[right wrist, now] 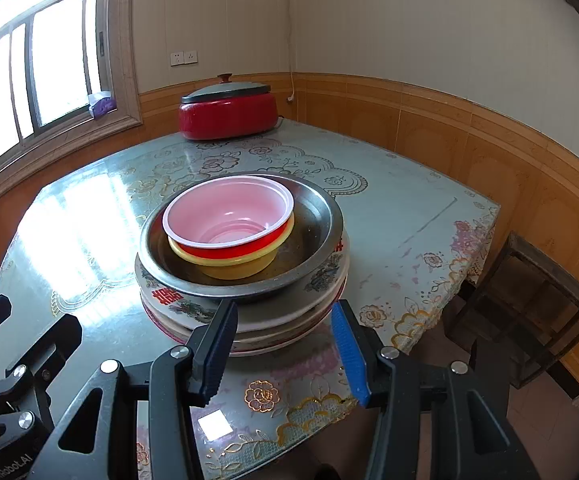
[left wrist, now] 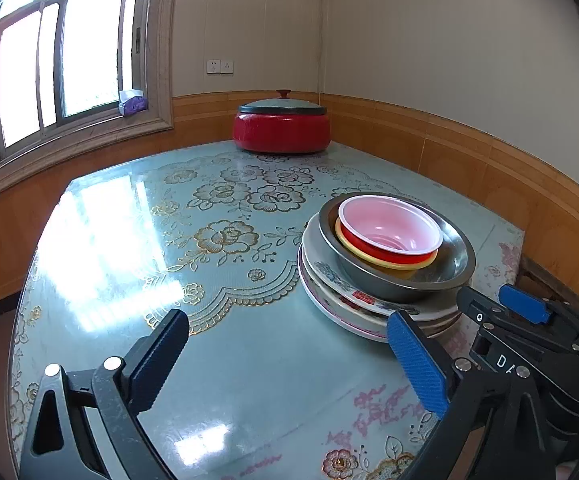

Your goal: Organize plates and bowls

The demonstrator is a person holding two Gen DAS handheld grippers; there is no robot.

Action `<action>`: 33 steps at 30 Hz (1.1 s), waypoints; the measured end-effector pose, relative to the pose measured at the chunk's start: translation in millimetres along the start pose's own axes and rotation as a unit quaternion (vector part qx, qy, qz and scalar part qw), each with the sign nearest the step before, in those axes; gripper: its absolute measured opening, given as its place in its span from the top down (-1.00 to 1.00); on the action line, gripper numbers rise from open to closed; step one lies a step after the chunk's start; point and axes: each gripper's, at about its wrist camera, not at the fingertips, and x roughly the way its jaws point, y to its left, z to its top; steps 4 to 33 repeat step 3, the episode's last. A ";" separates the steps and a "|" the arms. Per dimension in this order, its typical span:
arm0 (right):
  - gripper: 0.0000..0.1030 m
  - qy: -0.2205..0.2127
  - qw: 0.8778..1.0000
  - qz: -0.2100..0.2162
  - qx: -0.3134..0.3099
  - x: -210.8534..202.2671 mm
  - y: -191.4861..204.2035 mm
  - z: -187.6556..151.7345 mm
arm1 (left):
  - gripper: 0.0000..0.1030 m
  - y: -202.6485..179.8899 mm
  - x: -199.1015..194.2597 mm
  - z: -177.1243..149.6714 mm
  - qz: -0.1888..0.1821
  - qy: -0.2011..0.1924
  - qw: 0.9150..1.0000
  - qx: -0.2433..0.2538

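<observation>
A stack of patterned plates (right wrist: pixel 257 316) stands near the table's front right edge. On it sits a steel basin (right wrist: pixel 313 220) holding a yellow bowl (right wrist: pixel 241 266) with a red bowl (right wrist: pixel 229 212), pink inside, nested in it. The stack also shows in the left wrist view: plates (left wrist: pixel 329 288), basin (left wrist: pixel 453 256), red bowl (left wrist: pixel 389 228). My right gripper (right wrist: pixel 285 344) is open and empty, just in front of the plates' near rim. My left gripper (left wrist: pixel 289 356) is open and empty, above bare table left of the stack. The right gripper (left wrist: pixel 521 312) shows in the left wrist view too.
A red lidded pot (right wrist: pixel 229 110) stands at the table's far end by the wall. The table (right wrist: pixel 409 208) carries a glossy floral cover. A dark wooden stool (right wrist: pixel 529 304) stands off the table's right corner. A window lies to the left.
</observation>
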 end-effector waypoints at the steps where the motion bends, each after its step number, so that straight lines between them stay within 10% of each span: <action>1: 0.04 0.000 1.000 0.000 0.000 0.3 -0.1 0.1 | -0.93 -0.6 0.8 -0.1 -0.003 0.002 1.000 0.000; 33: 0.04 0.000 1.000 0.000 0.001 0.7 -0.7 0.2 | -0.95 -2.0 2.5 0.4 -0.004 0.004 1.000 0.003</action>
